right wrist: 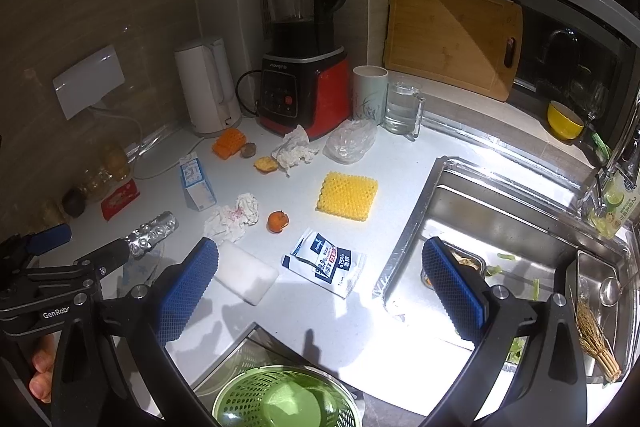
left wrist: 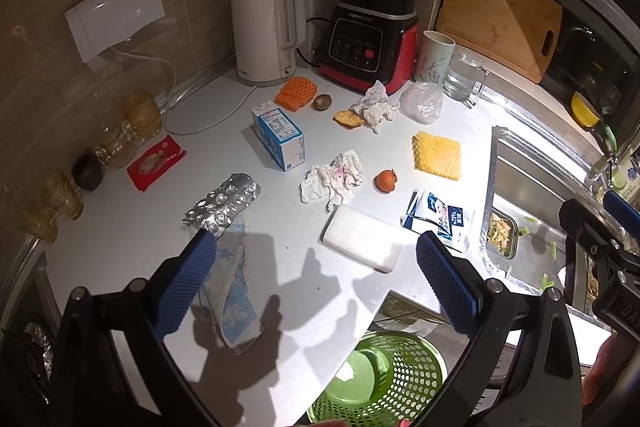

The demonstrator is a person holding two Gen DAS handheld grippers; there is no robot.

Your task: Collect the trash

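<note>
— At frame bottom in both wrist views: green basket point(right wrist: 280, 401) below the counter edge, waiting for scraps. Left gripper point(left wrist: 316, 287) spread wide, empty; right gripper point(right wrist: 320, 291) likewise released, nothing between the pads.

— Mid-frame, scattered over the white counter point(right wrist: 320, 319): stained tissue point(left wrist: 332, 179), light and limp, best pinched at a raised fold. Foil blister sheet point(left wrist: 224, 205) at centre left, thin, likely crinkly and slippery; worth taking by an edge.

— And the white block point(left wrist: 362, 243) just ahead of the left pads?

— Looks soft, possibly foam; across the short sides. Small orange fruit point(left wrist: 386, 181) round, prone to rolling.

— Readable writing?

— "Joyoung" on the blender point(right wrist: 300, 83); "99.9%" and "75%" on the wipes packet point(right wrist: 324, 261); "GenRobo" on the gripper body, lower left of the right view.
</note>
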